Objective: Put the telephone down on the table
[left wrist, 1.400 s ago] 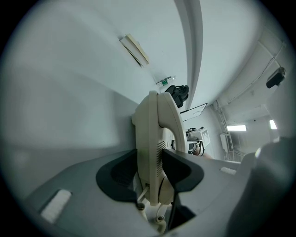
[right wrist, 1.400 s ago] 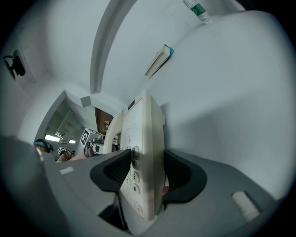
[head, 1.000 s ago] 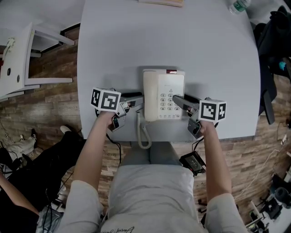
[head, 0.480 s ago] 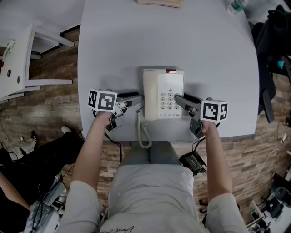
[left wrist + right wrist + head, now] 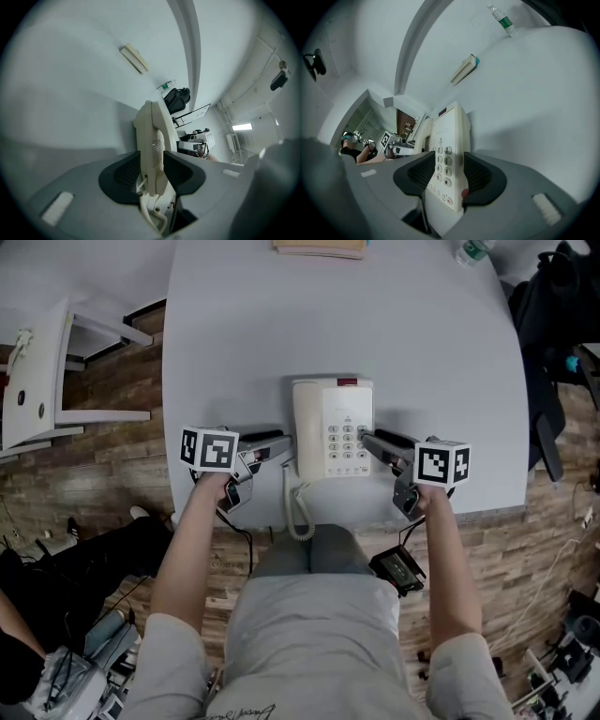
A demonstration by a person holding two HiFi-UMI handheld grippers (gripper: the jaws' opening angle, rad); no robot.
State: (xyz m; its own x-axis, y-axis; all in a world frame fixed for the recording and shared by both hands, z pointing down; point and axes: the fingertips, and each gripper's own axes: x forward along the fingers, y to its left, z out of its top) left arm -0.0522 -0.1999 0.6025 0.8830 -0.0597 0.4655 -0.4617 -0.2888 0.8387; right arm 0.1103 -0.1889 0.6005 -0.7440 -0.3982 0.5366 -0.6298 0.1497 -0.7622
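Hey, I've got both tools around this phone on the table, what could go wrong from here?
1. The right tool has its jaws closing with the telephone's keypad edge between them; they could press keys or slip off that thin edge.
2. The coiled cord hangs past the table's near edge and could snag if the phone moves.
3. The left tool clamps across the handset; an uneven release might knock it off its cradle.

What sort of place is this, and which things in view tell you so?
Probably an office or workroom: a corded telephone sits on a grey table, with a book and a water bottle at its far edge.
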